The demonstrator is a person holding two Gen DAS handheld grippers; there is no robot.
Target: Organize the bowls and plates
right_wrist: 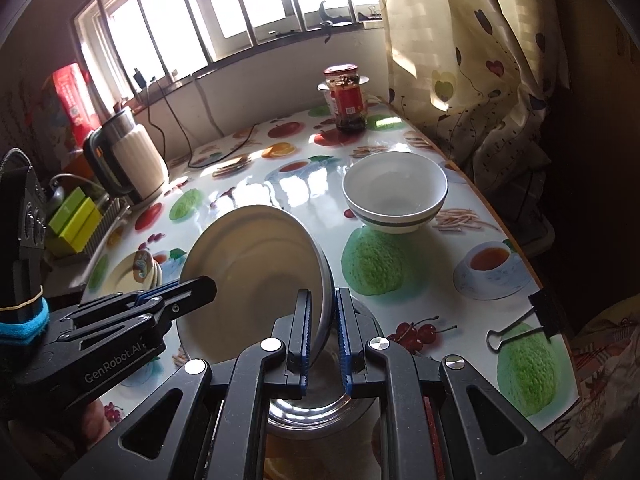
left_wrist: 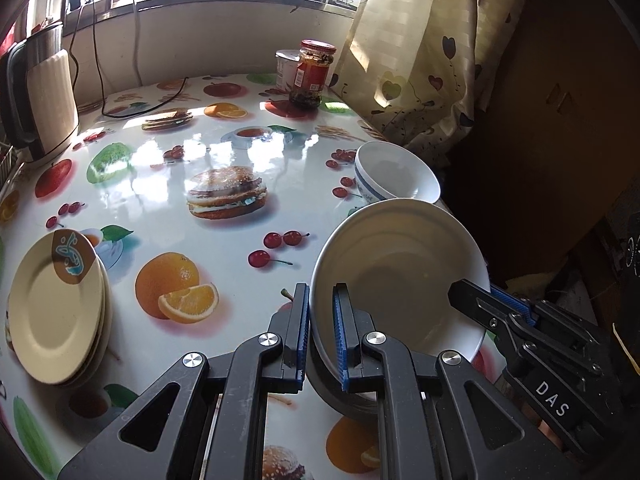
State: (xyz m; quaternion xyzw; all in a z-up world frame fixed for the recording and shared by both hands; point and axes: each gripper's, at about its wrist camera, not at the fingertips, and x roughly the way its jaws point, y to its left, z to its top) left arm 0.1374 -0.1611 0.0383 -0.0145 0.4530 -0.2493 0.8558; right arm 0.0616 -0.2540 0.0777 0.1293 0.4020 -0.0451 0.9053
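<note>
While both grippers pinch its opposite rims: white plate (left_wrist: pixel 396 276) tilted, hollow face toward left gripper (left_wrist: pixel 321 330), right gripper (right_wrist: pixel 323 334).

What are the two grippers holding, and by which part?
Both hold the white plate by its rim: left gripper and right gripper on opposite edges.

tilted white bowl (left_wrist: pixel 400 276) held aloft, bowl stack (left_wrist: pixel 394 172), cream plates (left_wrist: pixel 56 308)

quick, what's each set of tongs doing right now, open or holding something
Left tongs: shut on the rim of the white round ceramic plate.
Right tongs: shut on the opposite rim of the same plate.
</note>
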